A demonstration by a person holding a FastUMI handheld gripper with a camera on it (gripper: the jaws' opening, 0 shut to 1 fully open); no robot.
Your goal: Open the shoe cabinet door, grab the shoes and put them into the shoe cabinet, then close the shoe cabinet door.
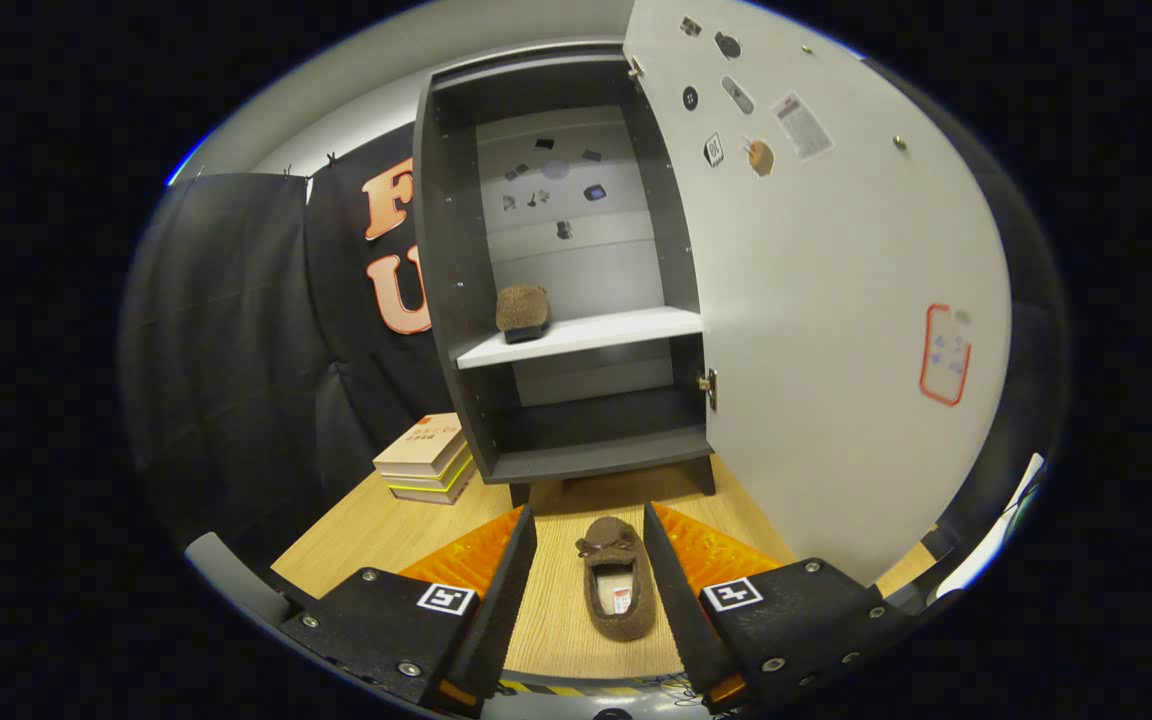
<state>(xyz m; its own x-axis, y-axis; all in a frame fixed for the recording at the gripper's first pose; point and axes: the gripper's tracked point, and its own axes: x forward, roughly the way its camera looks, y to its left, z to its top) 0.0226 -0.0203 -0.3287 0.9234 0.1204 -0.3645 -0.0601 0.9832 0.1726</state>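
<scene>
Shoes are seen in two places. One brown shoe (618, 592) lies on the wooden desk (376, 530), between the fingers of the claw (591, 560), which are spread wide apart and not touching it. Farther off, the shoe cabinet (456, 300) stands with its door (836, 300) swung open. Another brown shoe (522, 312) is placed on its white shelf (596, 335). Books (426, 458) are stacked beside the cabinet.

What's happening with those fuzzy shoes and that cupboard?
A person is putting shoes away with a hand-held gripper. The shoe cabinet has its door swung open, and one brown slipper already sits on the white shelf. The other slipper lies on the wooden floor between the open fingers, not yet gripped. A stack of books sits beside the cabinet.
</scene>
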